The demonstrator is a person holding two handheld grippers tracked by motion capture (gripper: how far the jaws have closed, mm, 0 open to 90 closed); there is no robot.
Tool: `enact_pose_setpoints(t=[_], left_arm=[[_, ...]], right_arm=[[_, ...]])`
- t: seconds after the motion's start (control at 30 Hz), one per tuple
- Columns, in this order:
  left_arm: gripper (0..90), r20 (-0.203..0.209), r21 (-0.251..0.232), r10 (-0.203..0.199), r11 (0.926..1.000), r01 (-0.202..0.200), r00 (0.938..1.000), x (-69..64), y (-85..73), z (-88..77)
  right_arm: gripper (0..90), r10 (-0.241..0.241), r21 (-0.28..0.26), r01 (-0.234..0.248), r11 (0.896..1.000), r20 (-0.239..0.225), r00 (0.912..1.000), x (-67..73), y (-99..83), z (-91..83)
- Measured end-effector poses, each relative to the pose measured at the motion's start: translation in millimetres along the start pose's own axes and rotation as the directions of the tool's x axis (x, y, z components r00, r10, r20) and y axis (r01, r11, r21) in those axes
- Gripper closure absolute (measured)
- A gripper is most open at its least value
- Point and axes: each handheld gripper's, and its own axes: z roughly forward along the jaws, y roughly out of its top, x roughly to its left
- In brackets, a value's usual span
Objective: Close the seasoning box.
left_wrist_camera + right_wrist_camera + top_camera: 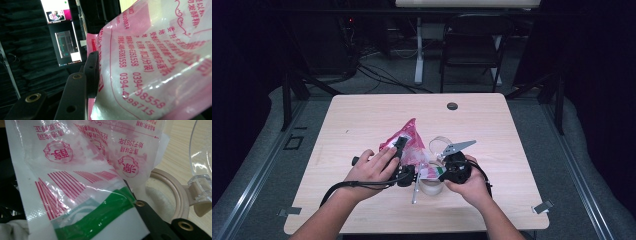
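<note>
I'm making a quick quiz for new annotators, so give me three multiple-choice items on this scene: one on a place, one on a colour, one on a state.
1. Where does the round beige container stand?
A. On the table near the person's edge, between the two hands
B. At the table's far edge
C. On the chair

2. What colour is the print on the plastic bag?
A. Blue
B. Pink-red
C. Black

3. How is the right gripper?
A. Open above the table
B. Shut on the plastic bag
C. Lying on the table

Key: 1 A, the high view shows it between the hands; 2 B, the lettering is pink-red; 3 B, its jaw pinches the bag's green-striped edge.
</note>
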Motion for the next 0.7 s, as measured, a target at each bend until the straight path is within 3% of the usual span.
enact_pose_setpoints(t=[0.2,0.7], left_arm=[[64.0,-0.006,-0.002,0.019,0.9998,-0.019,0.9998,0.2,2.7,-1.4],[63.2,-0.003,-0.009,0.013,0.9999,-0.013,0.9999,-0.2,3.2,-0.2]], right_arm=[[90.0,0.002,0.004,-0.002,1.000,0.003,1.0000,-0.6,-1.3,0.1],[90.0,0.007,0.007,-0.007,1.000,0.005,1.0000,-1.4,-2.1,1.2]])
